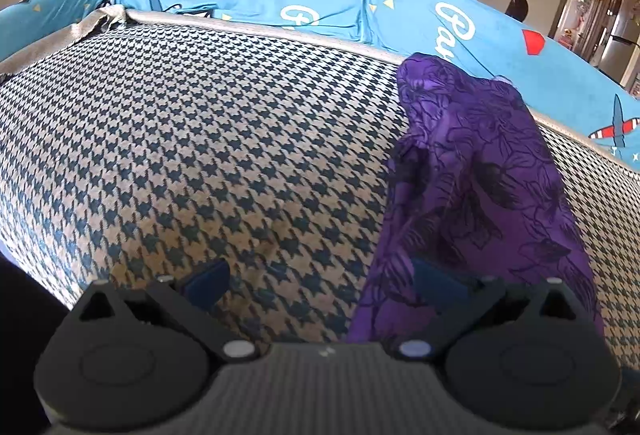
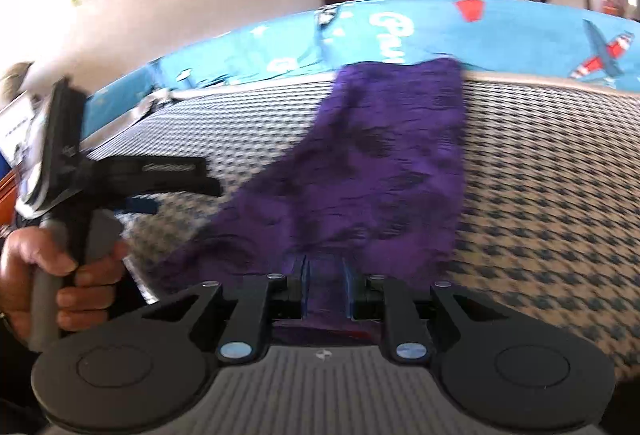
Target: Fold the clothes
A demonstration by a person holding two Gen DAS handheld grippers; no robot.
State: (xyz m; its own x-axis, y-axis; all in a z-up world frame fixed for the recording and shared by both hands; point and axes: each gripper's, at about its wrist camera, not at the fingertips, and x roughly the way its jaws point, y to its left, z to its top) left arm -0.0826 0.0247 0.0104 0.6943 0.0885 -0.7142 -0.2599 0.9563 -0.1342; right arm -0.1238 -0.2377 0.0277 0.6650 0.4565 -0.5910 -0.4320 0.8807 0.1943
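cloth: thin purple leaf-printed garment (image 2: 360, 171) stretched along the houndstooth mattress (image 1: 200, 139); soft, light, slippery | your right gripper (image 2: 325, 271) pinches its near hem; left gripper (image 1: 320, 279) spread, empty | take the near edge

White cursive lettering stands on the blue sheet (image 1: 320, 3) along the far edge of the bed: in the left wrist view one word begins "Pa" and runs on behind the purple cloth, and farther left a single looped capital shows, too partial to read. The right wrist view is blurred; small print on the other tool's black body cannot be read
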